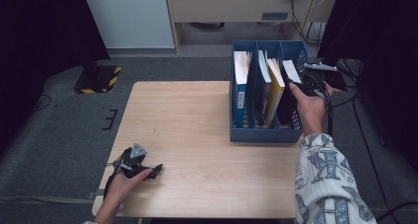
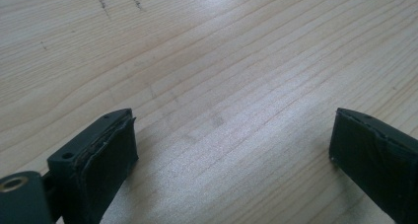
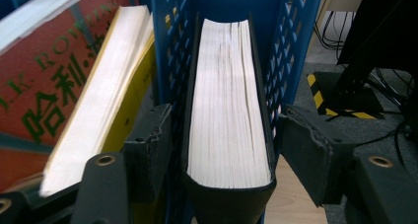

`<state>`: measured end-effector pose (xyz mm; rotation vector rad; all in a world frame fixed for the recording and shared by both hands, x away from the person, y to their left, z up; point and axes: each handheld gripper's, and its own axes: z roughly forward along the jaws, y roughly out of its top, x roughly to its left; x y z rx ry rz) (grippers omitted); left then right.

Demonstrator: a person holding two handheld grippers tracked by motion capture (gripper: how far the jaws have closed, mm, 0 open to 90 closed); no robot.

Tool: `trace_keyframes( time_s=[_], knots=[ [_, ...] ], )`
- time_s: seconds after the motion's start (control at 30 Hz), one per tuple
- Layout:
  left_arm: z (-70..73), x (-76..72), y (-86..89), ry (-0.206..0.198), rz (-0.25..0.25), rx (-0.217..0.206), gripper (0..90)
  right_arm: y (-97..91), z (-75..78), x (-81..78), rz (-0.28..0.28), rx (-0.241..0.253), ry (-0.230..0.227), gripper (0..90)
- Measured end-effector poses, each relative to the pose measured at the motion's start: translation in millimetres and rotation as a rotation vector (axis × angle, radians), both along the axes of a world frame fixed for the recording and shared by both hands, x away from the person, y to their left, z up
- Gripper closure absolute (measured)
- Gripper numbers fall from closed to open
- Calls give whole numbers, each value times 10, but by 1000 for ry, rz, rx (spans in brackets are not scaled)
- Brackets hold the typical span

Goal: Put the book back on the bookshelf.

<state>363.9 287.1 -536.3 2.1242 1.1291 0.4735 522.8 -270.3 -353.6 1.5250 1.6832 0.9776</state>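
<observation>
1. The work in hand is filing books into the blue file box, which stands at the far right corner of the bench.
2. The black-covered book stands upright, page edges up, in the box's rightmost slot, between the perforated divider and the box's right-hand wall. In the high view the same book is nearest the bench's right edge.
3. The right claw straddles this book. Its jaws stand half open, one on each side, and neither pad seems to press on the cover, so I judge it is letting go, not gripping.
4. The step therefore looks like the release after placing: the book appears seated and able to stand without help.
5. The next move calls for drawing the right claw straight up and back, clear of the divider and wall, so a pad does not catch the cover and tip the book.
6. A yellow book leans in the neighbouring slot.
7. The left claw rests near the bench's near left corner, jaws wide apart over bare wood, holding nothing.
</observation>
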Motion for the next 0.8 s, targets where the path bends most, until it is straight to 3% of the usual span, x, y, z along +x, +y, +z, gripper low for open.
trace_keyframes(
  time_s=[0.33,0.8],
  knots=[
    [3,0,5,2,-4,8,34,-45,-55,-117,11,15,4,217],
    [3,-2,3,2,-3,8,34,-147,-201,-364,22,53,-3,168]
  ],
)
